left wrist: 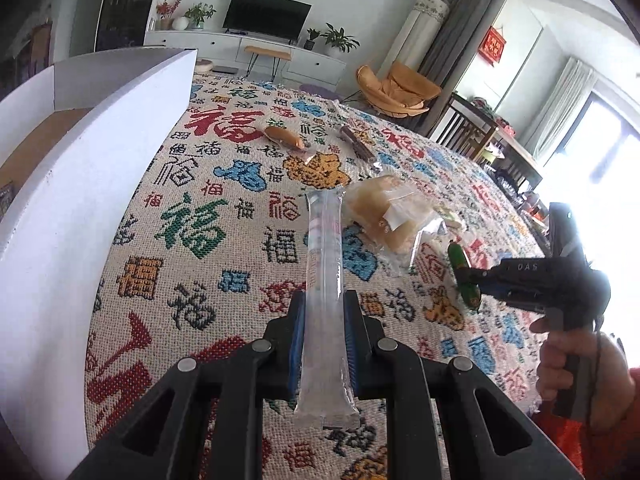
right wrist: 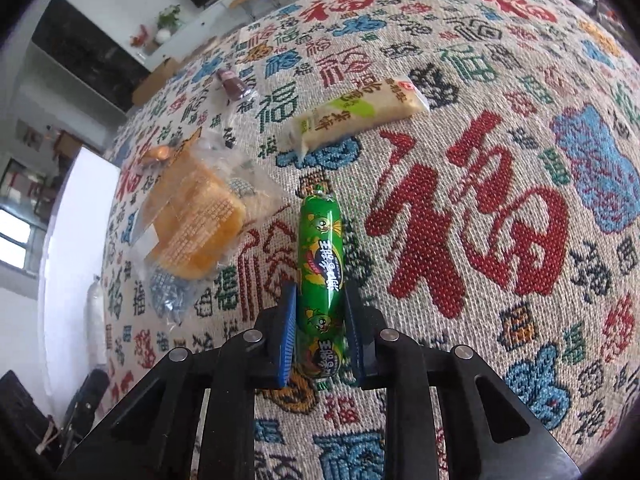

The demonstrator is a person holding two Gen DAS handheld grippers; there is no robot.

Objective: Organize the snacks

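Left fingers [left wrist: 296,344] clamp clear tube [left wrist: 323,272], right fingers [right wrist: 289,336] clamp green sausage [right wrist: 320,264]

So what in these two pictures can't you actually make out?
- Inside of the white box, left wrist view: its near wall hides the contents.
- Contents of the clear tube packet in the left gripper: glare washes it out.
- Under the green sausage, right wrist view: whether the right gripper has lifted it off the cloth.
- Small brown stick: label too small.
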